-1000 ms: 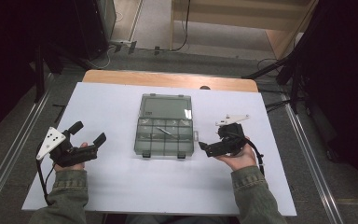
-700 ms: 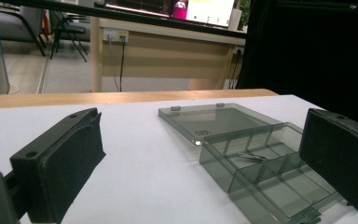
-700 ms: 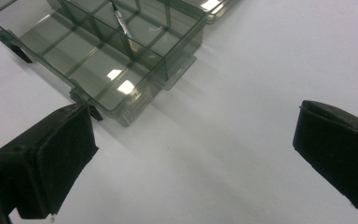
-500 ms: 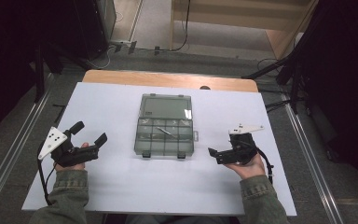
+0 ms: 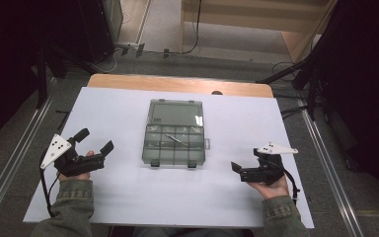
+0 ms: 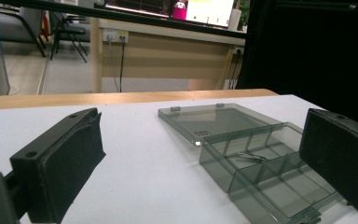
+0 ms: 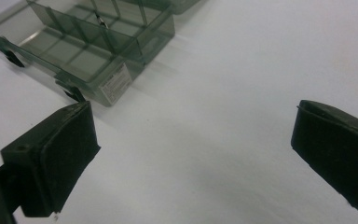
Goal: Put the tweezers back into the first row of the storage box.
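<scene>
The clear box [image 5: 173, 133] lies open in the middle of the white worktop [image 5: 128, 197], where it was before; the right tongs [image 5: 237, 170] have moved back from it, near the front edge, jaws wide and empty; the left tongs [image 5: 94, 143] stay put, wide too.

Left black two-jaw claw [image 5: 94, 143]: hand-held, jaws wide apart, empty. Right black two-jaw claw [image 5: 236, 168]: hand-held, jaws wide apart, empty.

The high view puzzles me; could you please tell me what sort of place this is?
Probably a lab or workshop recording station: a white sheet covers a wooden table, cables run across the floor, and a screen glows behind a desk.
</scene>
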Motion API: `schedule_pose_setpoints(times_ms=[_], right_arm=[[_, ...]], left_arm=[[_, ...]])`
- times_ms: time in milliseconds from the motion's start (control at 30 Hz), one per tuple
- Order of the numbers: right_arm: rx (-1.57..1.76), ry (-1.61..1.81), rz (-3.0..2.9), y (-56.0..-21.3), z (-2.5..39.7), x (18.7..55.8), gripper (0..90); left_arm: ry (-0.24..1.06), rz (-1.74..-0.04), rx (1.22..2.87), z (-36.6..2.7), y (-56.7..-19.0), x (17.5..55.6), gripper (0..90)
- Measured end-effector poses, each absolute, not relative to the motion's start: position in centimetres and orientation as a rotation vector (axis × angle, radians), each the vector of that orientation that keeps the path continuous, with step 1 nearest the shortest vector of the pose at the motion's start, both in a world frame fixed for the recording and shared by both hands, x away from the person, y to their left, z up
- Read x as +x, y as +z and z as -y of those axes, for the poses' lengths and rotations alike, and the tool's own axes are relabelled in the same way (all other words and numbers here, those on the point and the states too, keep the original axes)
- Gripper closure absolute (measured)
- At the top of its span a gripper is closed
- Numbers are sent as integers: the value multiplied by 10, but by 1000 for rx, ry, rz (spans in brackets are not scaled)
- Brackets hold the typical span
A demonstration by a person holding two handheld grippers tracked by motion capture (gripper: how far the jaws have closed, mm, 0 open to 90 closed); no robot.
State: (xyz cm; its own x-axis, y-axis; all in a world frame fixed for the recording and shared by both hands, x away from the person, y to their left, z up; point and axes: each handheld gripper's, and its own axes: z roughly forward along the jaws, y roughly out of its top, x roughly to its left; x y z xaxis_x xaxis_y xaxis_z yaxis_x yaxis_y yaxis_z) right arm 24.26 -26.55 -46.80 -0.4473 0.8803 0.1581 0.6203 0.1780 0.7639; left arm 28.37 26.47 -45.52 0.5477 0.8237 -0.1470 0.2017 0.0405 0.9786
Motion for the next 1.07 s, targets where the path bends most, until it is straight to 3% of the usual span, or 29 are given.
schedule_pose_setpoints(times_ms=[500,1067], right_arm=[[1359,1407,-1932,-481,289,214,20],[1349,1414,-1791,-488,295,207,21]], left_arm=[[598,-924,1486,-265,-455,284,0],[589,-926,1484,-265,-456,286,0]])
